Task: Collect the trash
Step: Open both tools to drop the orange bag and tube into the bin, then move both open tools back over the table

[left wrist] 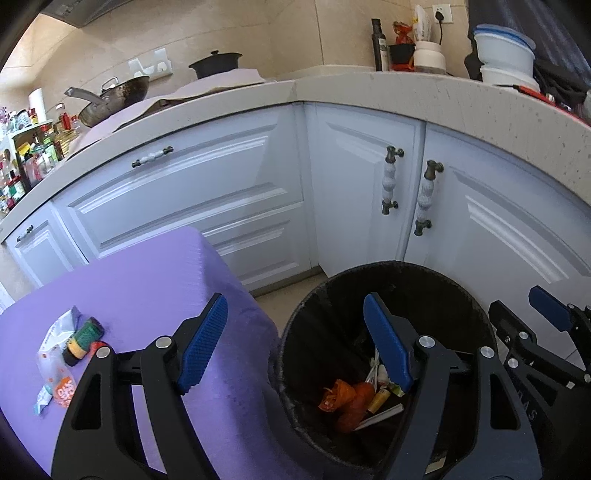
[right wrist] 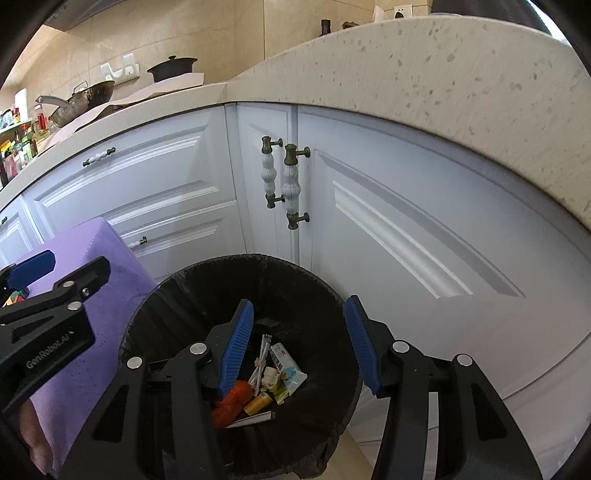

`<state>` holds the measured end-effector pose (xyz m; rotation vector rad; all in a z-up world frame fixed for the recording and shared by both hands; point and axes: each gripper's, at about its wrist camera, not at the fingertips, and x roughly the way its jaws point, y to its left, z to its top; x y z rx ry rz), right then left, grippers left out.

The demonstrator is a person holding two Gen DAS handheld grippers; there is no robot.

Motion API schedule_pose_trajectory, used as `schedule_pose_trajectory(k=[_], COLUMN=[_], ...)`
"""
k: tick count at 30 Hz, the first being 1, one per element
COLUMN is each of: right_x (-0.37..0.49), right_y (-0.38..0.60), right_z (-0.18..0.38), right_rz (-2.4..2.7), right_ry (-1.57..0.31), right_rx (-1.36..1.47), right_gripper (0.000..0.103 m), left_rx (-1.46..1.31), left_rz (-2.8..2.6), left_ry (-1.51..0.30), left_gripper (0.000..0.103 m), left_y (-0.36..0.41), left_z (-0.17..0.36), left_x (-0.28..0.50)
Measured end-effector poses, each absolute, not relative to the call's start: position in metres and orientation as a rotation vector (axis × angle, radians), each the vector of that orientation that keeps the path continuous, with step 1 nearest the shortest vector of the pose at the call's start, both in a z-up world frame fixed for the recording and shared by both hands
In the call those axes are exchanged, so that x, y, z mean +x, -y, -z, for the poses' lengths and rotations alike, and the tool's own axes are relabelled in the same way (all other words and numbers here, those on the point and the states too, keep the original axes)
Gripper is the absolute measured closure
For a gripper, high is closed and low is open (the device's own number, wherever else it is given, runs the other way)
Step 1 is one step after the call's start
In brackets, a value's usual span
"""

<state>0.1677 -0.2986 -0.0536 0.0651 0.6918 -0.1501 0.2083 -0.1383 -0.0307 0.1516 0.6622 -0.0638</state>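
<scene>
Hovering with jaws apart and empty, the right tool (right wrist: 299, 343) sits over the bin (right wrist: 147, 306); the left tool (left wrist: 295, 339), likewise apart, has wrappers (left wrist: 55, 354) on the purple worktop (left wrist: 147, 288) leftward.

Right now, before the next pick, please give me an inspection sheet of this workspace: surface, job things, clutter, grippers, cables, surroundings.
Surface: purple table, beside the trash bin.
Job's things: black-lined trash bin on the floor holds an orange wrapper, a wet-wipe pack and other scraps. On the table lie a white snack wrapper and a small green-and-yellow bottle.
Clutter: nothing else seen on the table.
Grippers: left gripper open, empty, spanning the table edge and the bin; right gripper open, empty, above the bin.
Cables: black plug and cord at the wall socket.
Surroundings: white cabinets, speckled countertop with a wok, pot, bottles and containers.
</scene>
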Motion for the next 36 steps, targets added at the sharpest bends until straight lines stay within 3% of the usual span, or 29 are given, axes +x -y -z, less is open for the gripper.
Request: schedule_pose_trajectory(k=[12, 36], right_x=[0.16, 0.165], right_y=[0.262, 0.089], right_z=[0.034, 0.031], right_rz=[0.078, -0.276], right_ry=[-0.663, -0.688], right_rx=[0.053, -0.057], right_gripper=[0.051, 0.051], left_rx=[0.114, -0.007], left_rz=[-0.013, -0.415], left_ry=[-0.624, -0.668], left_gripper=[0.029, 0.024], left_y=[0.08, -0.131], left_z=[0.005, 0.006], left_x=[0.175, 0.096])
